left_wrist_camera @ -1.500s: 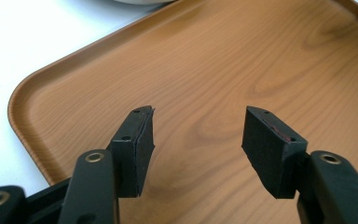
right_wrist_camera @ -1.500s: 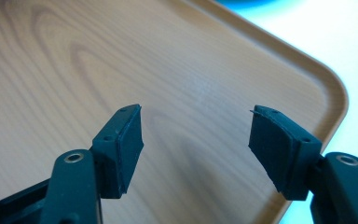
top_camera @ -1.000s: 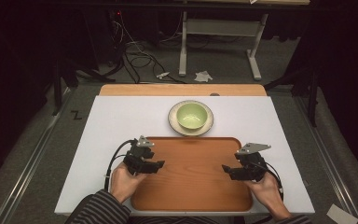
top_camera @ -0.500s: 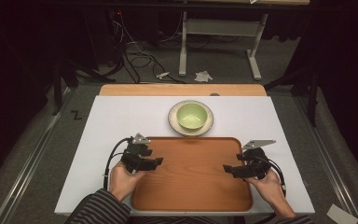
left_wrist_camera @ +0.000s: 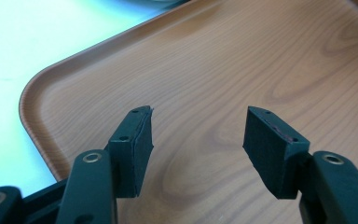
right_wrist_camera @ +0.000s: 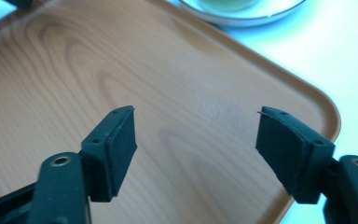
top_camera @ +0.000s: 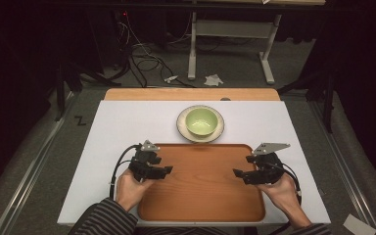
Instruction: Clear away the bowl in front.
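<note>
A brown wooden tray [top_camera: 200, 191] lies on the white table near the front edge. Beyond its far edge a green bowl [top_camera: 200, 121] sits on a plate [top_camera: 182, 129]. My left gripper [top_camera: 162, 172] hovers over the tray's left side, open with nothing between its jaws; the left gripper view has the tray's rounded corner [left_wrist_camera: 32, 98] just ahead of the gripper [left_wrist_camera: 198, 126]. Over the tray's right side my right gripper [top_camera: 241, 174] is open and empty too. In the right gripper view the gripper [right_wrist_camera: 196, 126] faces the tray's far corner [right_wrist_camera: 326, 112] and the plate rim [right_wrist_camera: 242, 18].
The white table top [top_camera: 127, 122] spreads around the tray, with a wooden strip [top_camera: 191, 94] along its far edge. Past the table are a dark floor with cables [top_camera: 142, 63] and the legs of a grey stand [top_camera: 230, 44].
Both hands have drawn back a little toward the front edge, the left gripper drifting slightly left and the right slightly right. Both grippers stay open.
</note>
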Demonstrator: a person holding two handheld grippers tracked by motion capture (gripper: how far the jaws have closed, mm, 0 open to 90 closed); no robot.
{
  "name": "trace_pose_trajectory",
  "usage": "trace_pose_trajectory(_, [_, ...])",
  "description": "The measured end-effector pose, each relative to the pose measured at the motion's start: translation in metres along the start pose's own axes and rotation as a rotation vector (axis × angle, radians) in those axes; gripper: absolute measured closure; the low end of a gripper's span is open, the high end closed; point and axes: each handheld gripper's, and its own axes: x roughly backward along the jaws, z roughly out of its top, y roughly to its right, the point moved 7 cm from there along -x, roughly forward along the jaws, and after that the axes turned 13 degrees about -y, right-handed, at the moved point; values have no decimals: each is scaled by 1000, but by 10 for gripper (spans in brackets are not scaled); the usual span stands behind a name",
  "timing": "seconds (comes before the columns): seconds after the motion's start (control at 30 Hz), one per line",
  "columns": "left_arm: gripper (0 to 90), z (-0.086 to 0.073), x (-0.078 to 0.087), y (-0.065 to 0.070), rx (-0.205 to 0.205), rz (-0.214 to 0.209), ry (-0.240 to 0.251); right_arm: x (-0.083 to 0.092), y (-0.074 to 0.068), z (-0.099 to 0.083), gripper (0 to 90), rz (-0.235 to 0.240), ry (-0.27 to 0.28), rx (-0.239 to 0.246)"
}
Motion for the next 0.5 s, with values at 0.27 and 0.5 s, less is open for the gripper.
trace_pose_trajectory(0.27, [419, 0, 1, 1, -2, 5, 4, 3, 6, 20, 396, -9, 15, 5])
trace_pose_trajectory(0.5, [419, 0, 1, 4, -4, -16, 8, -1, 11, 32, 496, -30, 19, 14])
